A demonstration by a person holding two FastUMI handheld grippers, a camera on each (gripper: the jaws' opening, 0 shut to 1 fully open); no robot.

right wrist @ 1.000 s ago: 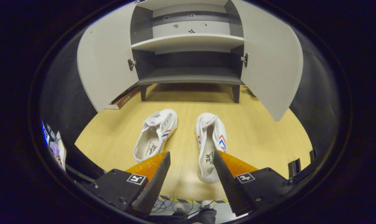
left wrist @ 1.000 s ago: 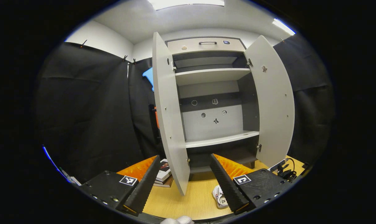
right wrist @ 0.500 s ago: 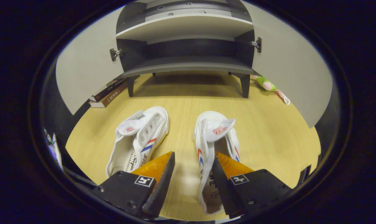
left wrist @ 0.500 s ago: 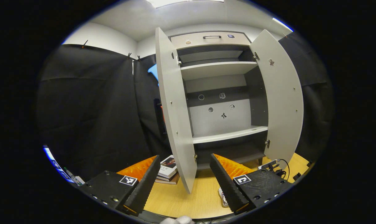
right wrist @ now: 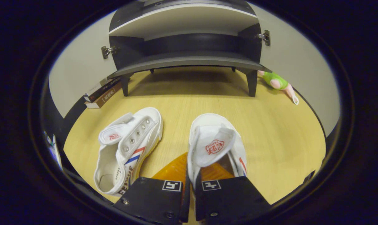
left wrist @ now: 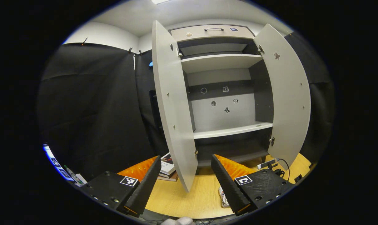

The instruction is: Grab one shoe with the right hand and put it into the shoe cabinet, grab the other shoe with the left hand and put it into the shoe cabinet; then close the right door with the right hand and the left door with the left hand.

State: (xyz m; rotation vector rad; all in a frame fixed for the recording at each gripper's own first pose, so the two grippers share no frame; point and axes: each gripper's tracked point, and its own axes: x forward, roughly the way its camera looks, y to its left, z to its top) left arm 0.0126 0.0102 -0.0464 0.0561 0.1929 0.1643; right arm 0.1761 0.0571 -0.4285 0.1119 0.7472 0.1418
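Note:
Two white shoes with red and blue stripes lie on the wooden surface (right wrist: 270, 134) in front of the open shoe cabinet (right wrist: 189, 61). In the right gripper view, my right gripper (right wrist: 191, 170) is shut on the left side wall of the right shoe (right wrist: 215, 145), near its tongue. The left shoe (right wrist: 126, 147) lies free beside it. In the left gripper view, my left gripper (left wrist: 186, 157) is held open in the air, facing the cabinet's left door (left wrist: 171, 103) and right door (left wrist: 290, 93), both swung wide. A bit of one shoe (left wrist: 224, 198) peeks out by its right finger.
A stack of books (right wrist: 101, 92) lies by the cabinet's left leg, also seen as books (left wrist: 167, 167) behind the left door. A green plush toy (right wrist: 275, 81) lies at the right leg. Cables and a power strip (left wrist: 271, 165) sit at the right.
My right gripper moved forward and down onto the right shoe and closed on its side wall. The left gripper stayed open, its view drifting slightly.

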